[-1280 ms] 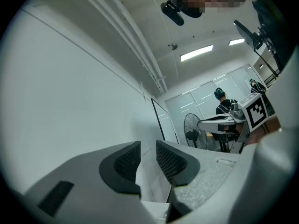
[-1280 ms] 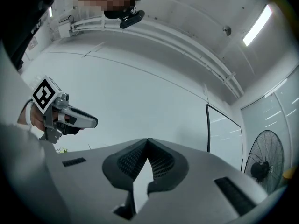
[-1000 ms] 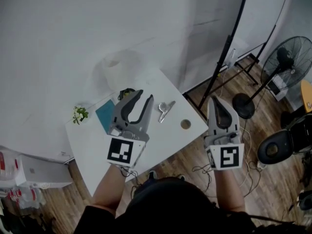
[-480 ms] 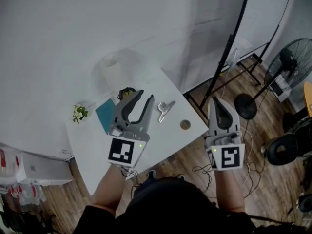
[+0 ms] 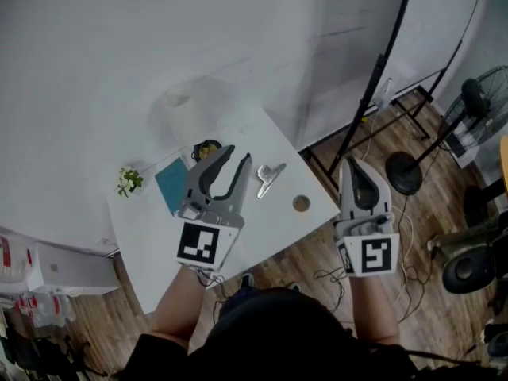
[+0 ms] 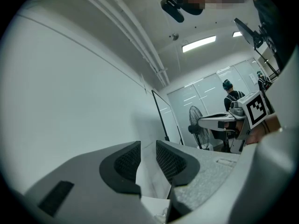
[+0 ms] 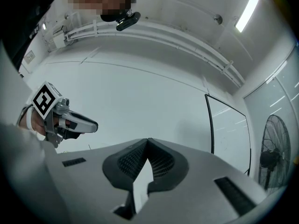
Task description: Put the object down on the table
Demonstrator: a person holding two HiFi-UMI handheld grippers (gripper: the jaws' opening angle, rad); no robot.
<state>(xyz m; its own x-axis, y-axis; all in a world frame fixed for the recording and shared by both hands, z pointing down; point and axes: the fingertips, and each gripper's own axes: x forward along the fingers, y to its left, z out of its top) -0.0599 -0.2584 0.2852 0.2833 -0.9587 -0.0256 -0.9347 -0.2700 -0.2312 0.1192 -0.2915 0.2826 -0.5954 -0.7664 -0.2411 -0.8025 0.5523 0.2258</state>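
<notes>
1. The left gripper (image 5: 238, 155) is held level above the middle of a small white desk (image 5: 147, 248), its grey jaws parted and nothing caught between them. In the left gripper view, only pale surface is framed in the gap of the left gripper (image 6: 147, 146).
2. The right gripper (image 5: 352, 165) is held off the desk's right corner, over the wooden floor (image 5: 413, 236). In the right gripper view, the right gripper (image 7: 147, 140) is seen clenched tip to tip on nothing.
3. No object is carried by either claw, so the thing to be put down is judged to lie on the desk already. Which item is meant cannot be told for certain.
4. The likeliest is taken to be a silver metal clip (image 5: 270, 178), seen lying flat near the far-right edge, just beyond the left gripper's tips and apart from them.
5. The clip is judged light, stiff and smooth, so a slip is possible. A hold across its narrow middle is favoured, with the pads brought low to the desktop.
6. A round brown disc (image 5: 301, 204) is seen beside the right corner. A teal flat book (image 5: 169, 187) lies by the far-left edge and a small green plant (image 5: 129, 184) at the left corner.
</notes>
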